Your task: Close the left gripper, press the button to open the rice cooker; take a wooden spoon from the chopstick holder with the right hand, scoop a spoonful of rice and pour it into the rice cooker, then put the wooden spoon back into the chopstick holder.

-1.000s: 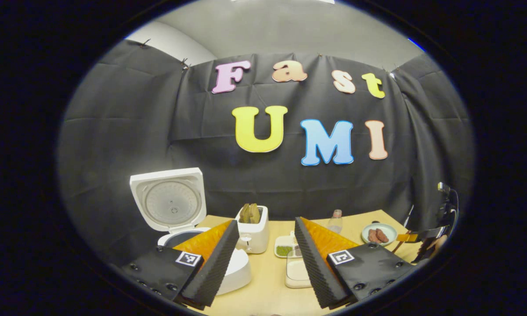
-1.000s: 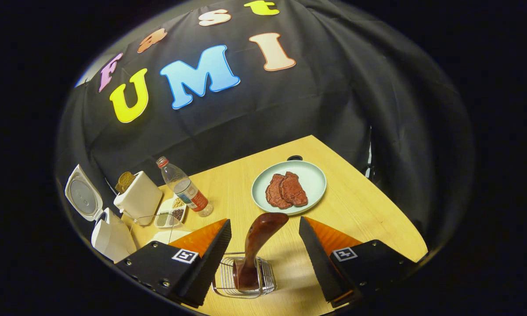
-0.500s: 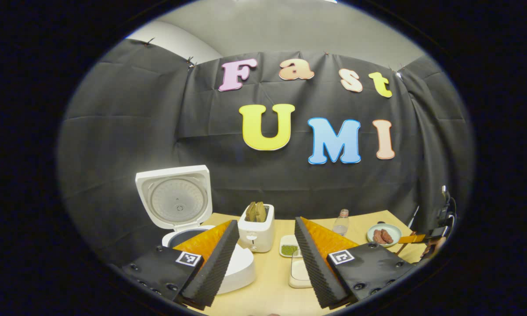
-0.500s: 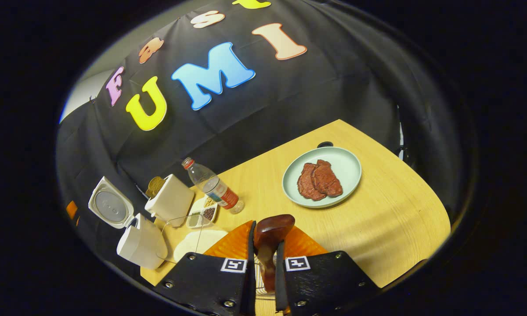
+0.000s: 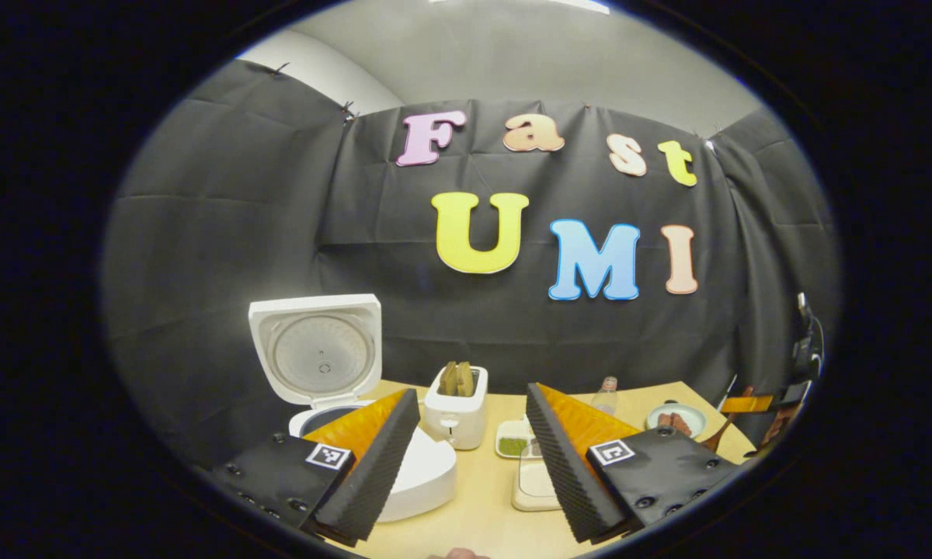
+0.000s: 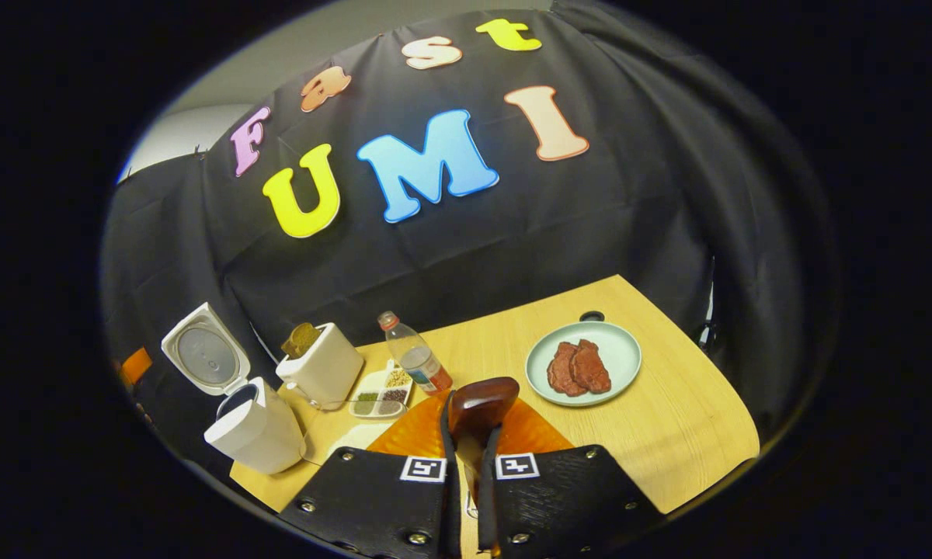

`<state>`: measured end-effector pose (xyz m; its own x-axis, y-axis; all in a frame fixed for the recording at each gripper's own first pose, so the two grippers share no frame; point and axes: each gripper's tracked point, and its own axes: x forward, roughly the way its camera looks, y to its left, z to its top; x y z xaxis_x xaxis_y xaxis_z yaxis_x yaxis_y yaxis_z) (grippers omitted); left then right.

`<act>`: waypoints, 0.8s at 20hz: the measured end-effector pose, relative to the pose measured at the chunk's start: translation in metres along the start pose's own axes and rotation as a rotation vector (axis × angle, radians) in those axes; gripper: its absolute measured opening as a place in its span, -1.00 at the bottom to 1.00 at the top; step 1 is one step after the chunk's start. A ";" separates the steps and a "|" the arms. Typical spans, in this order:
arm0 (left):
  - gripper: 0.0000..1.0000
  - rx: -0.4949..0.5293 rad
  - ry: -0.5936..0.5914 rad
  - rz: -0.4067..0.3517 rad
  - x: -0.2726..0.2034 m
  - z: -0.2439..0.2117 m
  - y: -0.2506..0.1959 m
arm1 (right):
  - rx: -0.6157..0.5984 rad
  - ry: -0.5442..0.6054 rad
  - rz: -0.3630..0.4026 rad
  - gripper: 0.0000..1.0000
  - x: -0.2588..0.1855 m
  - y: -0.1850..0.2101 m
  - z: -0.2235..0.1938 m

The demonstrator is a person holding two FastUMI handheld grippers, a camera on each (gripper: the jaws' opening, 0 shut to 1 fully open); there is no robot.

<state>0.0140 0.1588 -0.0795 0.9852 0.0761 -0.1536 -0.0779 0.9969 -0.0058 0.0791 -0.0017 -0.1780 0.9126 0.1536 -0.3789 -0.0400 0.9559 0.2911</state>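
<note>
One wooden spoon (image 6: 478, 407) stood clenched between the right gripper (image 6: 470, 435)'s closed fingers, bowl up, above the table (image 6: 668, 435). The left gripper (image 5: 470, 450) hung released, fingers spread. One rice cooker (image 6: 248, 423) sat lid-up at the table's left end; beside it were one toaster (image 6: 322, 369), one bottle (image 6: 419, 363), one seasoning tray (image 6: 380, 392), and one plate (image 6: 617, 357) with two meat slices (image 6: 579, 369).
</note>
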 end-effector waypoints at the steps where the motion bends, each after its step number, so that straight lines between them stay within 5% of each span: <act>1: 0.92 -0.001 -0.003 -0.007 -0.002 -0.002 0.003 | 0.006 -0.023 0.022 -0.82 -0.003 0.015 0.010; 6: 0.92 0.014 -0.036 -0.024 -0.014 0.000 0.024 | 0.025 -0.062 0.128 -0.82 0.016 0.092 0.034; 16: 0.86 0.025 -0.080 -0.044 -0.039 -0.003 0.066 | -0.035 0.056 0.141 -0.82 0.107 0.164 -0.049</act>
<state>-0.0299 0.2220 -0.0768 0.9967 0.0322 -0.0740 -0.0313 0.9994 0.0144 0.1501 0.1837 -0.2135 0.8727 0.2995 -0.3856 -0.1809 0.9319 0.3145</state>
